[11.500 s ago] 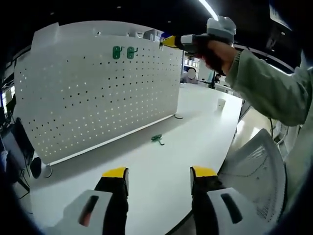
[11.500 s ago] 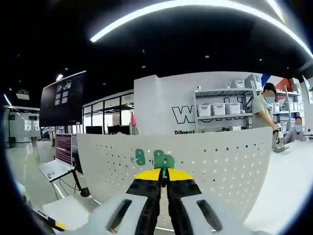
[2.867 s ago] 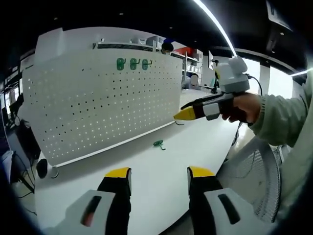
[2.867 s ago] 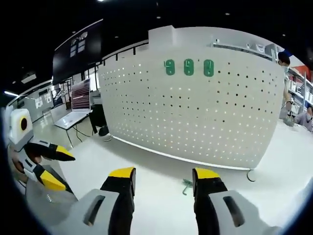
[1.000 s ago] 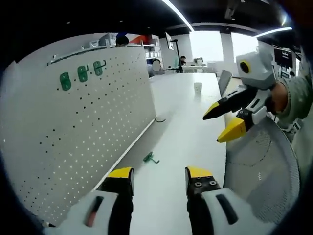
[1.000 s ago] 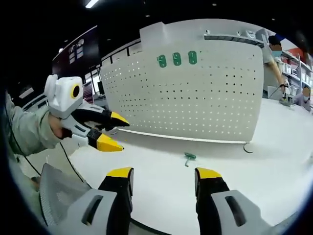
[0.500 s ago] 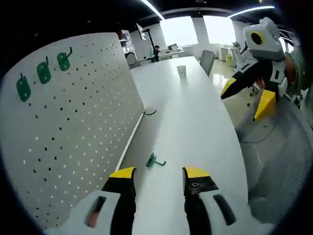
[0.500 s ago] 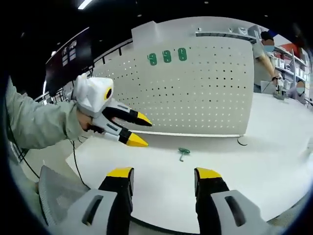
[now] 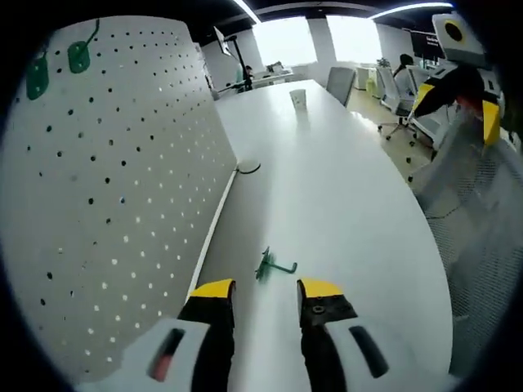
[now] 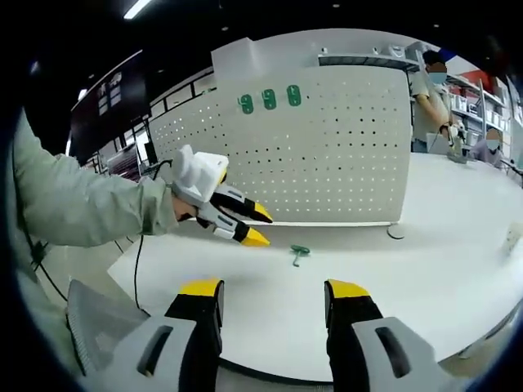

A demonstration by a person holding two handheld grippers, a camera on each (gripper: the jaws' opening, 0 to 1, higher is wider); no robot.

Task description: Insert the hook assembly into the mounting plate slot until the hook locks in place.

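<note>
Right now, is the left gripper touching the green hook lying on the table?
Apart. In the right gripper view, bare white table shows between the left gripper and the green hook. The left gripper view agrees: its open jaws sit short of the hook.

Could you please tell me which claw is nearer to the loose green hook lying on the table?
Left. The left claw hovers open just short of the green hook; the right claw hangs back near the table edge.
</note>
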